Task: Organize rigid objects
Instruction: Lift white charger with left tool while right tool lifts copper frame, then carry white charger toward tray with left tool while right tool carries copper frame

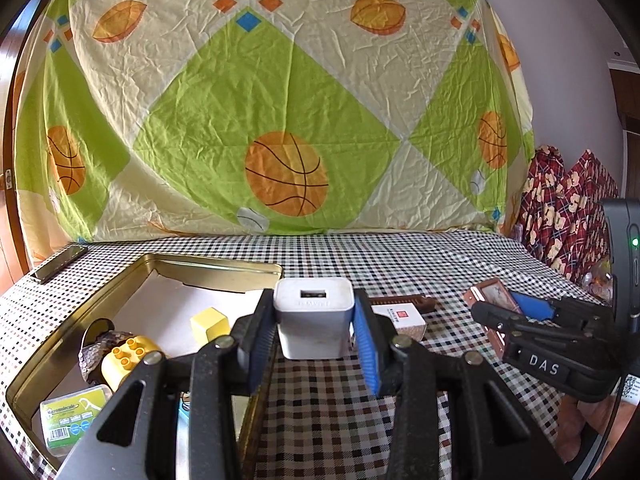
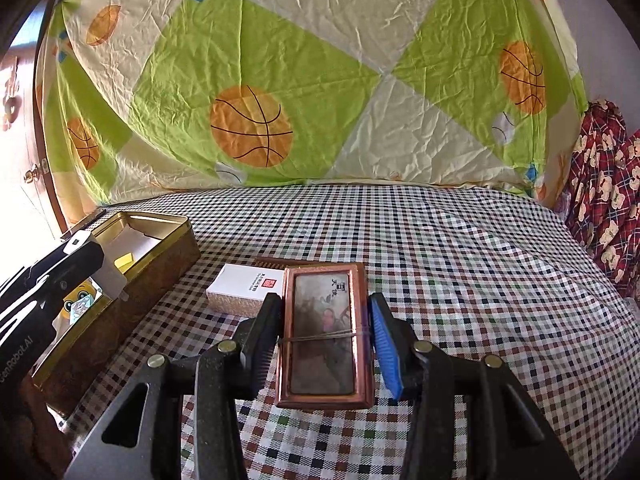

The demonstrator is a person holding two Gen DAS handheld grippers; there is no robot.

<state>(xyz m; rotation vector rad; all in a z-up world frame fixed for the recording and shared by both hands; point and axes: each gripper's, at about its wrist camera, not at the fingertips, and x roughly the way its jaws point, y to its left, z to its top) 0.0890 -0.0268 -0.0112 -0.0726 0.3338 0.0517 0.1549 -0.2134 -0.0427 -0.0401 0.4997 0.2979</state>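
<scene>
My left gripper [image 1: 314,300] is shut on a white USB charger [image 1: 314,320], held above the right edge of an open gold tin [image 1: 216,266]. Inside the tin lie a yellow cube [image 1: 210,322], a yellow toy brick [image 1: 124,358] and a green floss box [image 1: 74,414]. My right gripper [image 2: 325,300] is shut on a copper-framed flat box [image 2: 324,332] bound with a rubber band, held over the checked tablecloth [image 2: 460,280]. In the left wrist view the right gripper [image 1: 504,304] with that box [image 1: 490,294] is at the right. The right wrist view has the left gripper [image 2: 90,264] at the left by the tin [image 2: 160,216].
A white card box [image 2: 248,286] lies on the cloth right of the tin, with a brown comb [image 1: 404,302] behind it. A flat metal piece [image 1: 60,264] rests at the table's far left corner. A basketball-print sheet [image 1: 280,100] hangs behind; red patterned cloth [image 1: 568,200] lies at the right.
</scene>
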